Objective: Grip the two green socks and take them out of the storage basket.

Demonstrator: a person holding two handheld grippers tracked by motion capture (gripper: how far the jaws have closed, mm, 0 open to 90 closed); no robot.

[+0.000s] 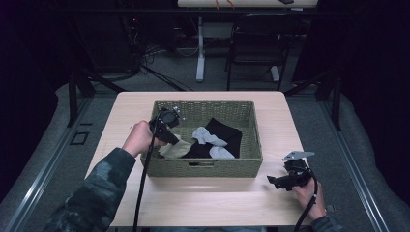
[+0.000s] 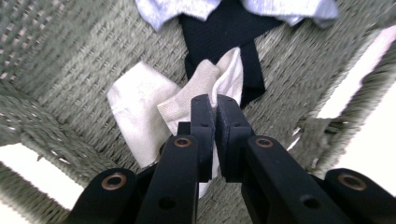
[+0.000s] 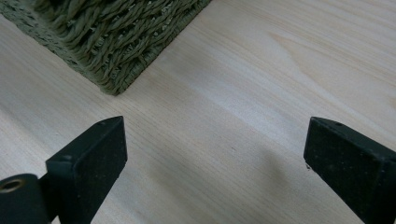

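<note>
A green woven basket [image 1: 205, 169] stands mid-table and holds a cream sock [image 1: 176, 149], pale grey socks [image 1: 208, 137] and a black cloth [image 1: 225, 130]. My left gripper [image 1: 175, 140] reaches into the basket's left side. In the left gripper view its jaws [image 2: 215, 100] are pressed together on a fold of the cream sock [image 2: 135, 112], which hangs down toward the basket floor [image 2: 70, 56]. The black cloth [image 2: 224, 32] and a grey sock [image 2: 173, 9] lie beyond. My right gripper [image 1: 274, 181] rests open on the table to the right of the basket, nothing between its jaws [image 3: 215, 140].
The light wooden table [image 3: 261, 60] has bare room in front of the basket and to both sides. The basket's corner [image 3: 116, 37] lies just ahead of my right gripper. A chair [image 1: 256, 43] and a desk leg [image 1: 200, 48] stand on the floor beyond the table.
</note>
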